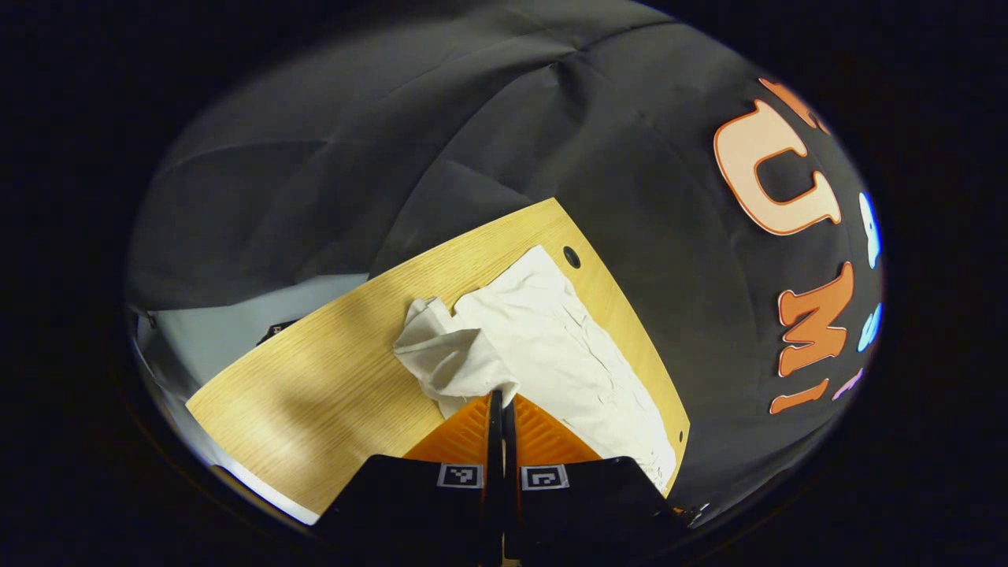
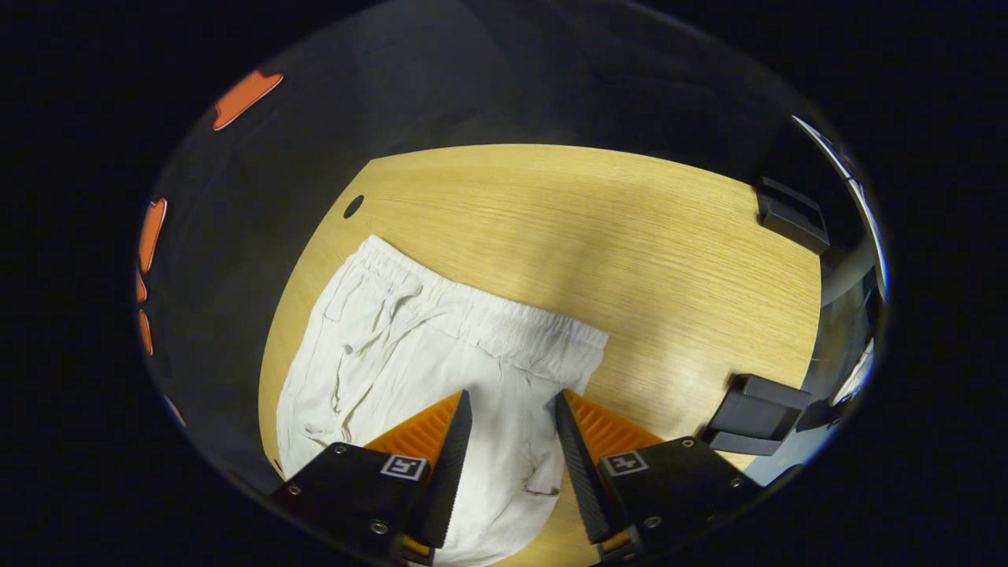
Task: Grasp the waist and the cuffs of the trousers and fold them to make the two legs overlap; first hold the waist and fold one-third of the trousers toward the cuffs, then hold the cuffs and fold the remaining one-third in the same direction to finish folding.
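Lying where: the white trousers (image 2: 441,354) are stretching along one edge of the wooden table (image 2: 630,236), elastic waist (image 2: 488,315) flat on the board, the rest running toward the right gripper's camera.
Lifting: in the left gripper view a bunched end of the trousers (image 1: 449,354) is rising off the table, pulled up into a peak right at the fingertips; I'm judging it to be a cuff end, though the crumpling is making that hard to tell.
Left gripper (image 1: 502,398): clenching, both fingers pressing together with the fabric pinched between them.
Right gripper (image 2: 512,417): hovering released, jaws standing wide apart over the cloth below the waistband, gripping nothing.
Step in hand: looking like the first one, bringing one leg over the other.
Next move calling for: the right claw is needing to drop and pinch the waist edge, then both carrying across together.
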Available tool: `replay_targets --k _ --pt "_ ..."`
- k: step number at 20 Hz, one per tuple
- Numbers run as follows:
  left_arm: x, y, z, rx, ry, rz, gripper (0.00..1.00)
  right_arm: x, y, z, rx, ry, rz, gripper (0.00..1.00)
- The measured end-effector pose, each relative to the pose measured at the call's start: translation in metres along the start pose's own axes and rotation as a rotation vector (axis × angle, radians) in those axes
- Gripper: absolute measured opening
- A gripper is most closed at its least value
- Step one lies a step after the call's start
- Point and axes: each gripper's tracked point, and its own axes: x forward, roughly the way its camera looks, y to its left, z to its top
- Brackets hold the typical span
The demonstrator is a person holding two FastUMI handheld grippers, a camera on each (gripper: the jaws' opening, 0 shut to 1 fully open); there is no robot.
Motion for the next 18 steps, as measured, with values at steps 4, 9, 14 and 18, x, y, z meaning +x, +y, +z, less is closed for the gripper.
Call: replay_targets --k 4,9,14,18 --pt "-0.005 -0.002 0.0 0.001 -0.016 0.009 0.04 0.004 0.001 -0.003 0.134 0.025 0.066 0.02" --pt "-0.015 -0.018 0.003 0.019 -0.038 -0.038 0.04 -0.015 0.01 0.011 0.268 -0.01 0.22 0.0" --pt "-0.018 -0.04 0.024 0.02 -0.089 -0.097 0.04 -0.027 0.03 0.024 0.35 -0.026 0.327 0.01" --pt "-0.006 -0.055 0.034 0.052 -0.099 -0.103 0.02 -0.034 0.05 0.037 0.334 -0.032 0.363 0.0"
